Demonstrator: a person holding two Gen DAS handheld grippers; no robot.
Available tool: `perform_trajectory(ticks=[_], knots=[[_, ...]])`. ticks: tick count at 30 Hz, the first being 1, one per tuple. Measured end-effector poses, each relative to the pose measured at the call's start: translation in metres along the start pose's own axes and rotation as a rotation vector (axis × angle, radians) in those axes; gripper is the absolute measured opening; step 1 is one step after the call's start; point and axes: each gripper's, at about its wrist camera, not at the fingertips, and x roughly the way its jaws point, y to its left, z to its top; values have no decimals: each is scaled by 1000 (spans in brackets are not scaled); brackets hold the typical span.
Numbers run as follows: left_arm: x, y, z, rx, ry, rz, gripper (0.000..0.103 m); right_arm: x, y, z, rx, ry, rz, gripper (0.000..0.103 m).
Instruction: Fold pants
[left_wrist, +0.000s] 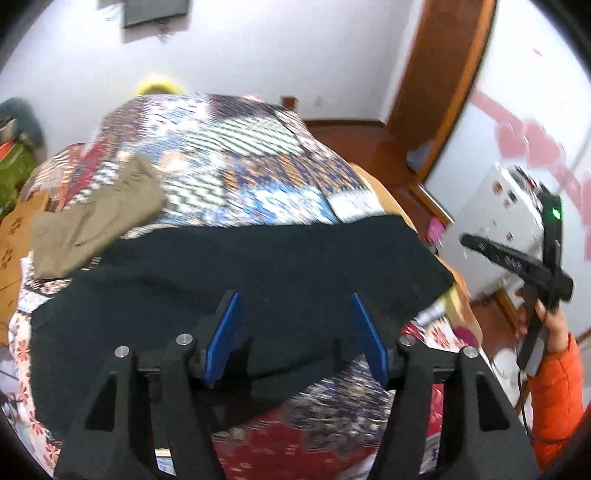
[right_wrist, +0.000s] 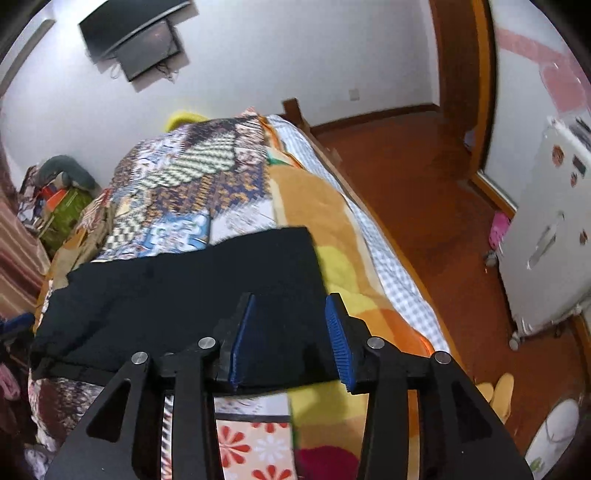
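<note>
Black pants (left_wrist: 236, 280) lie folded flat across the patterned bed, also in the right wrist view (right_wrist: 184, 299). My left gripper (left_wrist: 295, 306) hovers over the pants' near part, jaws wide open and empty. My right gripper (right_wrist: 290, 306) hovers over the pants' right end, open and empty. The right-hand tool (left_wrist: 532, 266), held by a hand in an orange sleeve, shows at the right of the left wrist view.
Khaki pants (left_wrist: 99, 218) lie crumpled at the left of the bed. A patchwork quilt (right_wrist: 192, 177) covers the bed. A white fridge (right_wrist: 546, 251) stands on the wooden floor (right_wrist: 424, 206) to the right. Slippers (right_wrist: 498, 391) lie by the bed.
</note>
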Motion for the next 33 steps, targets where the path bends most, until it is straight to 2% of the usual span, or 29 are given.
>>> perform_trajectory(ticks=[6, 12, 15, 19, 23, 27, 33], knots=[[-26, 67, 6, -99, -68, 138, 63, 1, 49, 22, -105, -29, 64, 37], [-67, 159, -9, -191, -114, 361, 69, 13, 109, 40, -232, -45, 134, 42], [-80, 202, -21, -217, -97, 457, 70, 23, 143, 50, -301, -48, 169, 45], [-82, 253, -39, -249, -38, 536, 70, 43, 188, 58, -385, -32, 216, 48], [-72, 294, -48, -273, 24, 555, 70, 64, 239, 58, -480, -1, 273, 48], [-48, 318, -52, -296, 76, 502, 70, 88, 284, 51, -566, 42, 317, 48], [-6, 331, -54, -298, 150, 407, 70, 124, 338, 38, -669, 128, 365, 48]])
